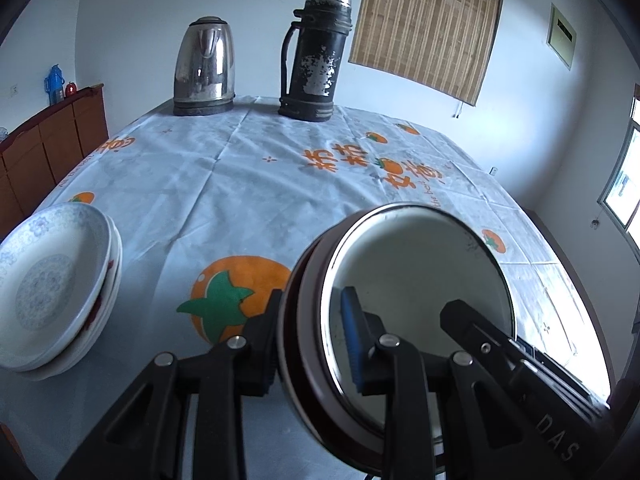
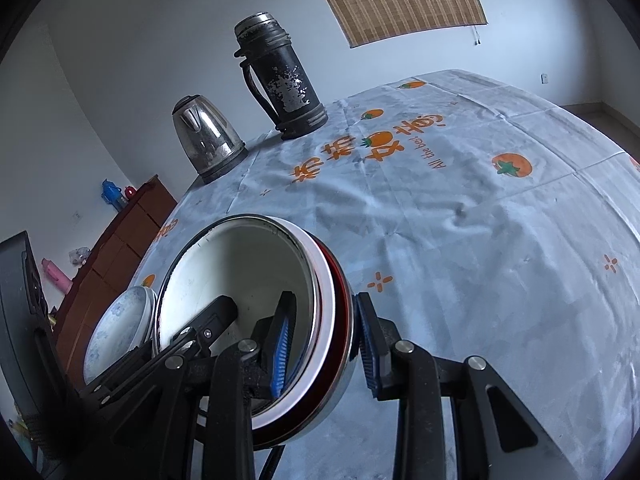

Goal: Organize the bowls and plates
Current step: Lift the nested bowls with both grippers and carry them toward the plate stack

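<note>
Fingers (image 1: 352,332) of our left gripper (image 1: 308,332) and right gripper (image 2: 324,340) pinch opposite walls of the bowl (image 1: 404,264) above the tablecloth (image 1: 224,184); only the right view reads "All the best"; stacked plates (image 1: 48,284) lie left.

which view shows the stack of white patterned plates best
The left wrist view: the stacked plates sit unobstructed at the table's left edge, their blue floral pattern and layered rims clear. In the right wrist view the plates are mostly hidden behind the held bowl and the left gripper.
</note>
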### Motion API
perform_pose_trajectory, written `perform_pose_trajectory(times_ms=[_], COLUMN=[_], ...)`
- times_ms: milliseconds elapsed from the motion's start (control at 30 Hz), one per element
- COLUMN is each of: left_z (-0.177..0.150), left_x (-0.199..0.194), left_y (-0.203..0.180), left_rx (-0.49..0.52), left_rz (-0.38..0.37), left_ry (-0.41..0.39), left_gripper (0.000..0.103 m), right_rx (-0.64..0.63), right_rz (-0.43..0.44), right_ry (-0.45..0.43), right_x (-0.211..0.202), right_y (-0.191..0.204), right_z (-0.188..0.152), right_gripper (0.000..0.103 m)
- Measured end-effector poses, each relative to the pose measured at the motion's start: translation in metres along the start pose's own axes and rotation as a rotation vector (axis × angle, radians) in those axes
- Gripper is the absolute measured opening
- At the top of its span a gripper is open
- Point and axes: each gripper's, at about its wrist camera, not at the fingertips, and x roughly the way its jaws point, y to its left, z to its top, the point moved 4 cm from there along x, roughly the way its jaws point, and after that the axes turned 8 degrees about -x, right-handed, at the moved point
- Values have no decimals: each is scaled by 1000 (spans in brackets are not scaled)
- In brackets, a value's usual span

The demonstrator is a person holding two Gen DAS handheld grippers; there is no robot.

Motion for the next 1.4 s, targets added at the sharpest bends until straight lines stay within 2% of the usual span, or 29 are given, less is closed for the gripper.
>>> perform_pose_trajectory(times_ms=[1400], left_z=[3], left_x=[-47], left_y=[83], left_rx=[-102], left_rz=[27], left_ry=[-59], left_gripper=[27], right_rx=[-112], right_rz=[43], right_ry=[4], right_x=[-4], right_y=[90], right_z=[-13], right_gripper=[33])
